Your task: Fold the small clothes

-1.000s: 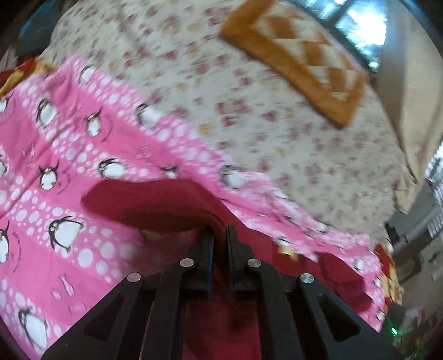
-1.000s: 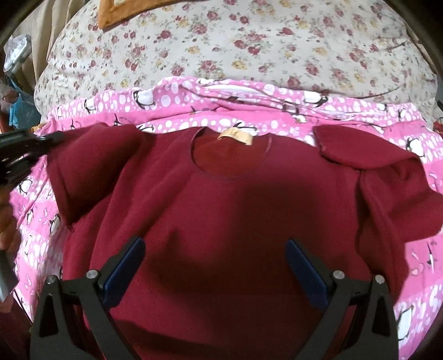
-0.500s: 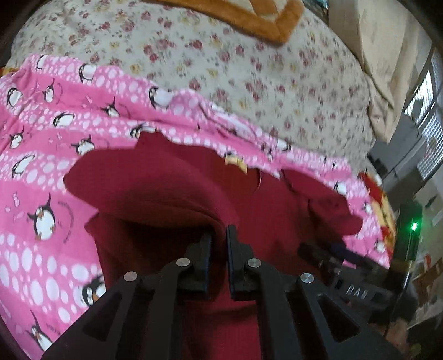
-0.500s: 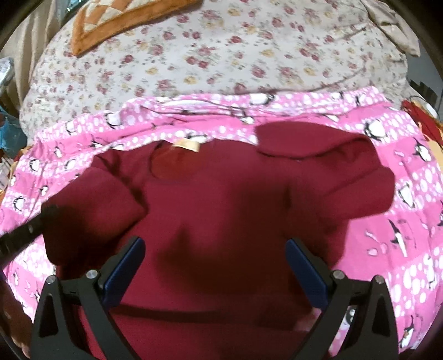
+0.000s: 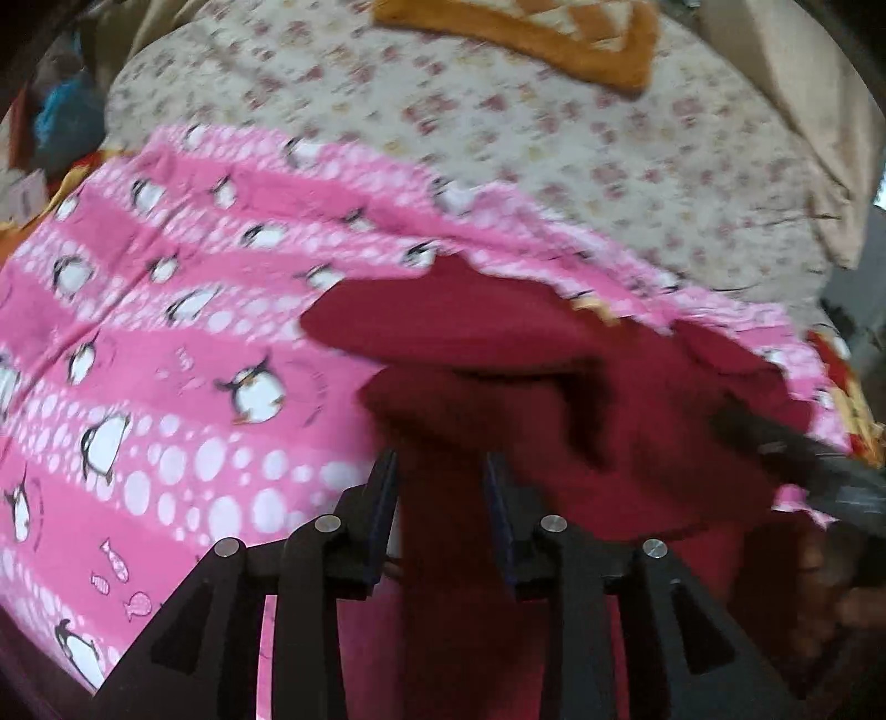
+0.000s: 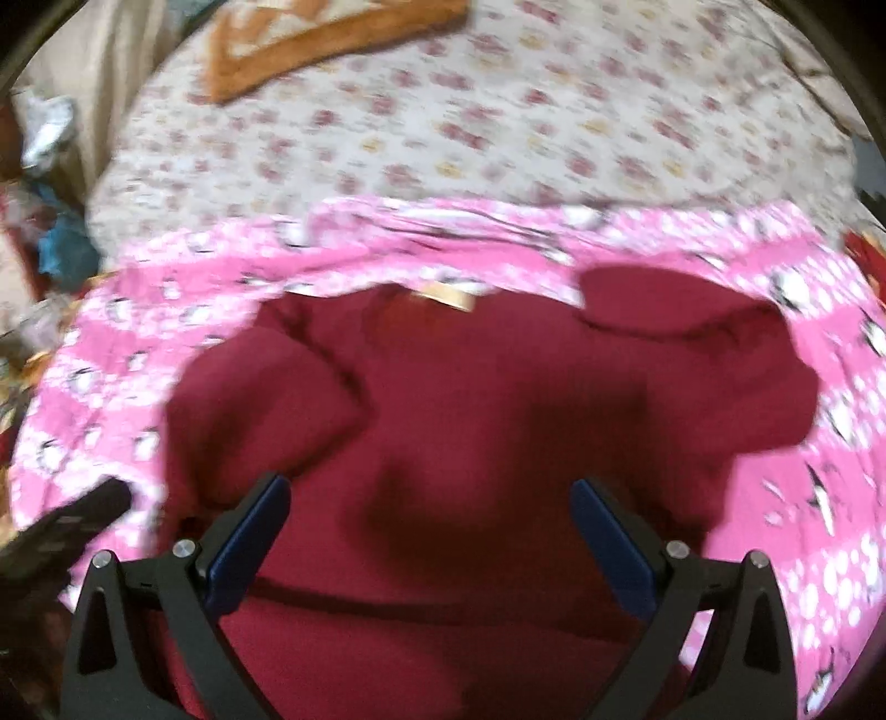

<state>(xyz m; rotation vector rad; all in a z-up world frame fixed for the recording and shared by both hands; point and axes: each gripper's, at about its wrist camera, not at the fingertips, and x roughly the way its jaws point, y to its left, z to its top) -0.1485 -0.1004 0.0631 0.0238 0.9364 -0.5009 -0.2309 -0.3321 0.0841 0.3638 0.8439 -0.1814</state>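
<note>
1. Since a second ago the left gripper [image 5: 440,471] has carried the shirt's left sleeve [image 5: 443,327] inward from the pink blanket onto the body of the maroon shirt [image 6: 487,421], and its jaws have just been opening, so a narrow gap now shows between them with dark red cloth in the gap, the pads no longer pinching it.
2. Largest in sight, the floral bedsheet [image 6: 498,127] covers the bed behind everything else.
3. Over its near part lies the pink penguin blanket [image 5: 166,354], bunched along its far edge.
4. On that blanket the maroon shirt lies spread, neck away from the person, with both sleeves turned in over the chest; the right sleeve [image 6: 681,310] is folded across the shoulder.
5. An orange quilted mat [image 5: 531,33] sits at the far end of the sheet, well apart from the shirt.
6. Above the shirt's lower half hangs the right gripper [image 6: 432,531], jaws wide apart and empty.
7. Smallest, a tan neck label [image 6: 448,296] shows at the collar.
</note>
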